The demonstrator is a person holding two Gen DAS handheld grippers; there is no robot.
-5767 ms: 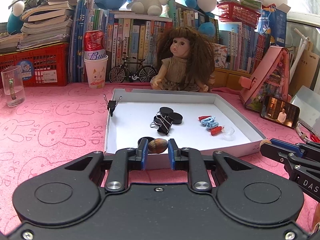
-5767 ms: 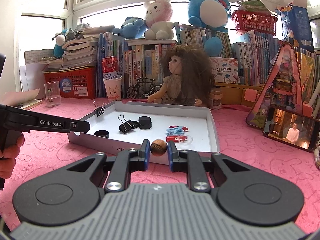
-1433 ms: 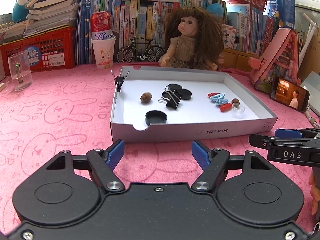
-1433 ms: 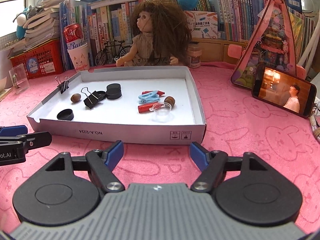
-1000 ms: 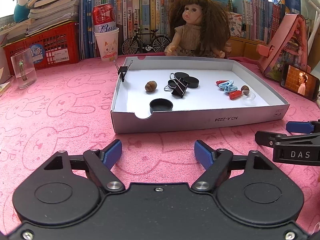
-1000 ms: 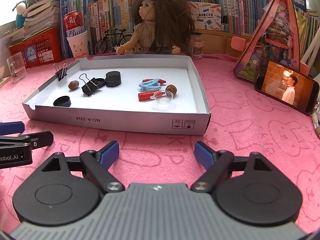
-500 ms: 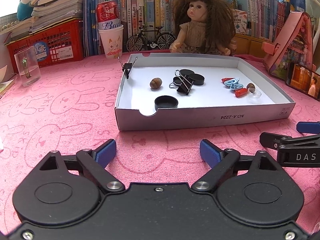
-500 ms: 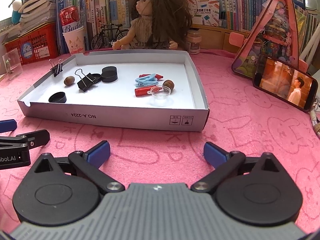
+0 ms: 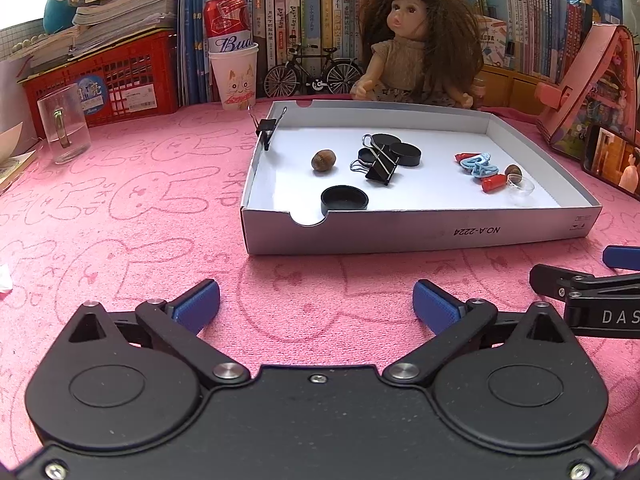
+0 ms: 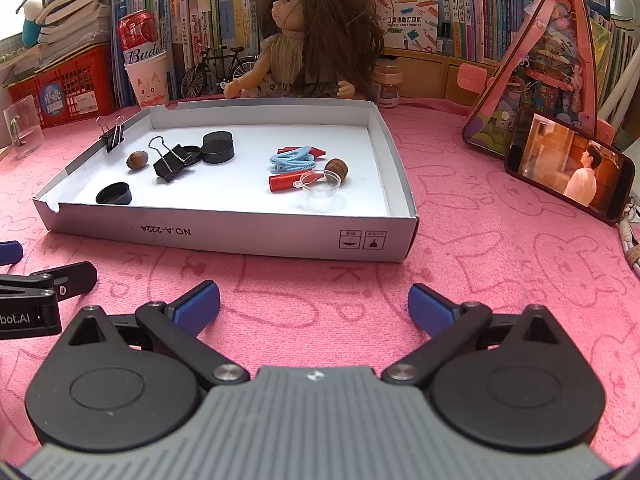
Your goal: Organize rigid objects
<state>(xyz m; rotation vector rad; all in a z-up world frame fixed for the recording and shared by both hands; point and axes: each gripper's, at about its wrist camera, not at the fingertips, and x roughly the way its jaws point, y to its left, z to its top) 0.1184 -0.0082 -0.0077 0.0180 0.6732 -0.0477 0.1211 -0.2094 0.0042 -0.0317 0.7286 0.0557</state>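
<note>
A shallow white cardboard tray [image 9: 420, 236] [image 10: 240, 236] lies on the pink cloth ahead of both grippers. Inside it lie a brown nut [image 9: 323, 159] [image 10: 137, 159], a second nut [image 9: 513, 171] [image 10: 336, 168], a black binder clip [image 9: 380, 166] [image 10: 170, 164], black round caps [image 9: 344, 198] [image 10: 114, 193], a blue clip [image 9: 478, 164] [image 10: 292, 162], a red piece [image 10: 282, 181] and a clear little cup [image 10: 320, 184]. Another binder clip [image 9: 267, 128] [image 10: 112, 132] grips the tray's left wall. My left gripper [image 9: 316, 306] hangs short of the tray, its jaws still opening with nothing between them. My right gripper [image 10: 314, 306] stands open and empty.
A doll [image 9: 416, 40] sits behind the tray, before a row of books. At the back left are a red can in a paper cup [image 9: 232, 60], a model bicycle [image 9: 312, 72], a red basket [image 9: 108, 76] and a glass mug [image 9: 64, 128]. A phone [image 10: 568, 164] and pink house [image 10: 544, 60] stand at right.
Both grippers, earlier shut on a nut each over the tray, now stand wide apart and empty. Both nuts lie in the tray. The left jaws widened further over the last second.
</note>
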